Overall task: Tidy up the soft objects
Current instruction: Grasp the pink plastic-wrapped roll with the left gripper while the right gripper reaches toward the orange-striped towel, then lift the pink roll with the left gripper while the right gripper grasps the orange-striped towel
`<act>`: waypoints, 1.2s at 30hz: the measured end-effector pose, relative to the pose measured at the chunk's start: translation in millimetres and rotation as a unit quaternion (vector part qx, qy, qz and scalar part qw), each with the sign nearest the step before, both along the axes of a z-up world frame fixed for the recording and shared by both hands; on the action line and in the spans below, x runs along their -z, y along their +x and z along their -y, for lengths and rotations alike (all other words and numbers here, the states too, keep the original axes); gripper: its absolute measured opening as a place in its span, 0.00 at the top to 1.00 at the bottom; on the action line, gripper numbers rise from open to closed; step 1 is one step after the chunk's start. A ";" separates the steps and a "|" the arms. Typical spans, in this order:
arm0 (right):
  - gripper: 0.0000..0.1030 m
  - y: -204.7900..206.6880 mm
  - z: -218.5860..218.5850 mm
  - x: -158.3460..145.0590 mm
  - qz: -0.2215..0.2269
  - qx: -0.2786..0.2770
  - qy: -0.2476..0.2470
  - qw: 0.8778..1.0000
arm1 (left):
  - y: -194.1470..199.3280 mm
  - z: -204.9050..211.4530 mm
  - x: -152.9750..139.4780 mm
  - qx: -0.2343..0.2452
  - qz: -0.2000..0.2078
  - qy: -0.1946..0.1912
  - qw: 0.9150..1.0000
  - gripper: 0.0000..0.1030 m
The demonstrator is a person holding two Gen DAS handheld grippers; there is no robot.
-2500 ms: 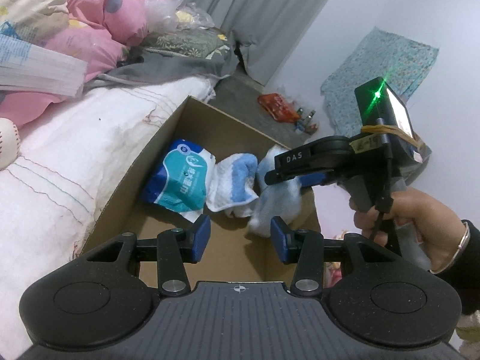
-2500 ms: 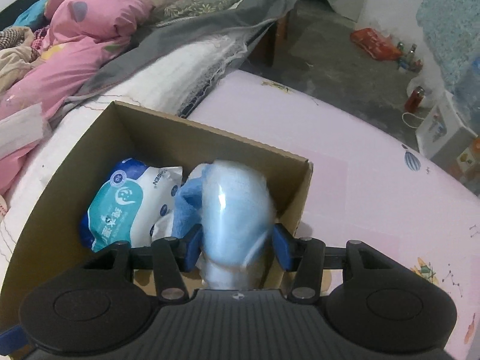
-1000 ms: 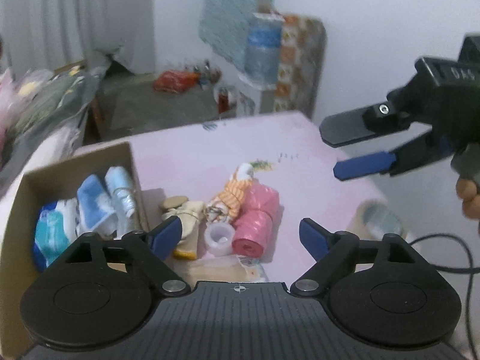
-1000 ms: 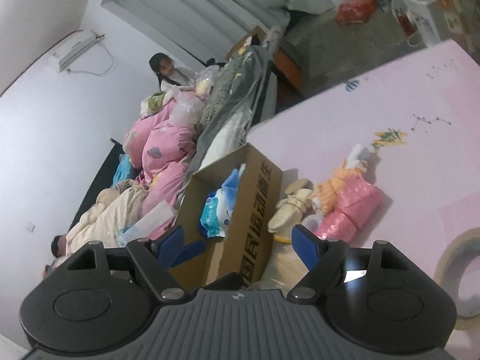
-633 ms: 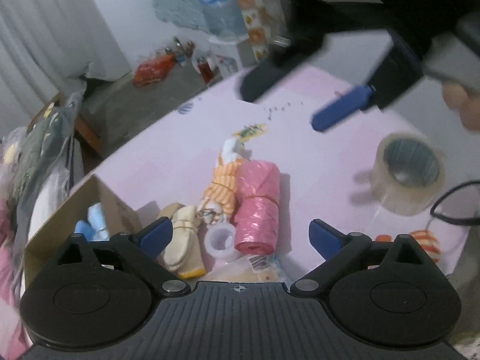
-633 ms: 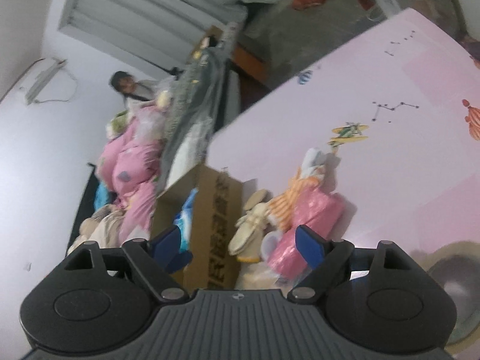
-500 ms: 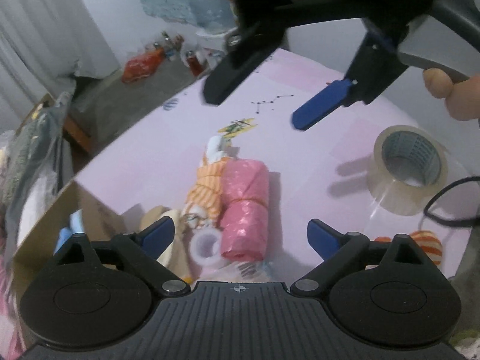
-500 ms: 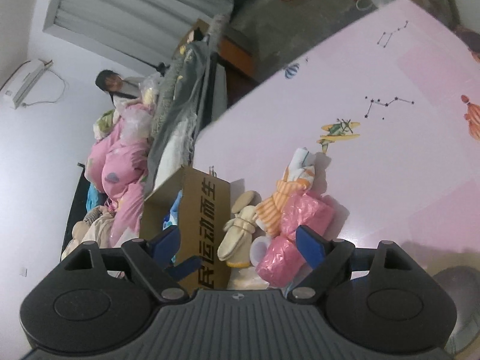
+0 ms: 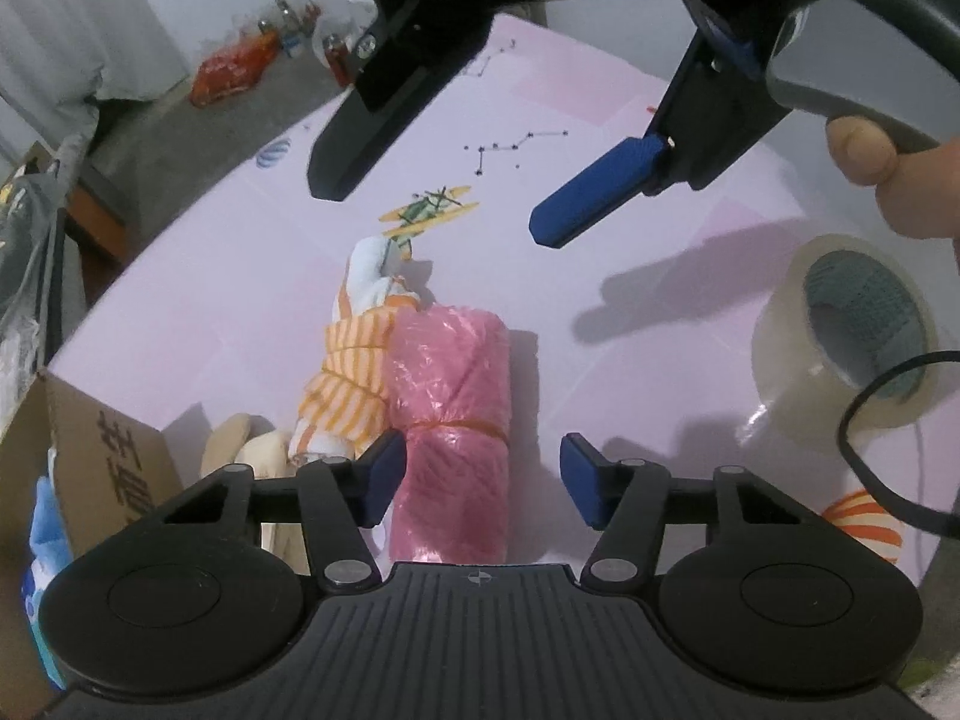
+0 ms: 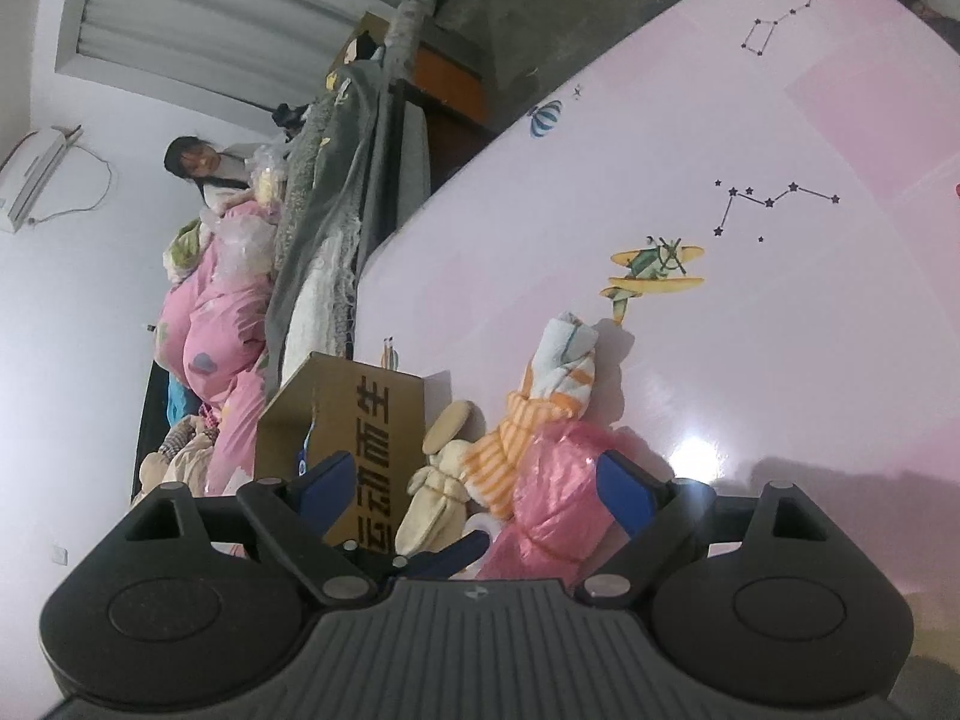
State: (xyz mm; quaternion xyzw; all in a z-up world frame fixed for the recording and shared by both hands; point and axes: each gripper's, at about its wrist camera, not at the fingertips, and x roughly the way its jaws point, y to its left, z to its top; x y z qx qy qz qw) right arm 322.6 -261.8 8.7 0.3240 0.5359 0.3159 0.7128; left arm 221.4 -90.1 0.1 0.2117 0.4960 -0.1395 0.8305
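Pink plastic roll (image 9: 449,420) lies lower centre on my pink table (image 9: 630,276), between my closing left gripper (image 9: 480,480); right gripper (image 9: 444,180), upper frame, is widening, empty. Box (image 10: 366,420) lettering unreadable.

White walls (image 10: 72,312), grey curtains (image 10: 198,6), a grey floor (image 10: 540,6) and a wall-mounted air conditioner (image 10: 30,180).

1. Pink plastic-wrapped roll (image 9: 450,402), tied with an orange band.
2. Orange-and-white striped cloth bundle (image 9: 351,384).
3. Cream bundle (image 10: 441,504).
4. Pale pink tabletop (image 9: 240,276), printed with a yellow aeroplane and black star constellations.
5. Brown cardboard box (image 10: 360,420), black lettering.
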 end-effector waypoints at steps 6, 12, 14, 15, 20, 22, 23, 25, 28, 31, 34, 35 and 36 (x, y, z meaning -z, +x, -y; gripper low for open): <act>0.39 11.0 -1.2 13.5 -0.014 -0.002 0.004 1.000 | 10.5 1.8 9.5 -0.008 -0.020 0.018 1.000 0.53; 0.39 16.1 0.8 19.4 -0.024 0.004 0.008 1.000 | 22.4 -0.7 16.1 -0.018 -0.033 0.029 0.999 0.57; 0.39 15.4 1.2 20.0 -0.025 0.005 0.008 1.000 | 23.5 -0.1 18.2 -0.023 -0.036 0.033 0.999 0.57; 0.39 14.6 1.3 20.1 -0.025 0.005 0.008 1.000 | 23.9 -0.2 19.1 -0.026 -0.037 0.034 0.998 0.58; 0.39 10.2 4.0 19.2 -0.027 0.008 0.008 1.000 | 20.9 -0.3 15.9 -0.034 -0.035 0.026 0.998 0.61; 0.39 7.7 6.4 18.0 -0.028 0.012 0.008 1.000 | 19.6 -1.5 14.2 -0.036 -0.032 0.021 0.999 0.62; 0.39 6.2 8.2 17.6 -0.028 0.016 0.009 0.999 | 18.7 -3.6 12.2 -0.039 -0.029 0.013 0.999 0.62; 0.39 3.4 11.4 14.7 -0.027 0.023 0.010 0.999 | 16.5 -10.9 5.0 -0.046 -0.024 -0.008 0.999 0.62; 0.39 -0.7 15.2 7.7 -0.023 0.033 0.009 0.999 | 8.7 -24.2 -15.8 -0.060 -0.006 -0.044 0.997 0.62; 0.39 -4.3 16.0 -1.6 -0.018 0.042 0.008 0.999 | -4.6 -40.7 -40.5 -0.075 0.023 -0.076 0.994 0.62; 0.38 -6.6 10.8 -10.7 -0.012 0.046 0.002 0.999 | -21.0 -62.9 -65.0 -0.097 0.053 -0.113 0.987 0.62; 0.38 -7.5 8.2 -13.2 -0.011 0.046 -0.001 0.999 | -26.1 -69.2 -72.2 -0.104 0.063 -0.125 0.985 0.62; 0.38 -8.2 3.8 -15.5 -0.010 0.044 -0.004 0.999 | -31.9 -77.3 -79.2 -0.111 0.074 -0.136 0.982 0.62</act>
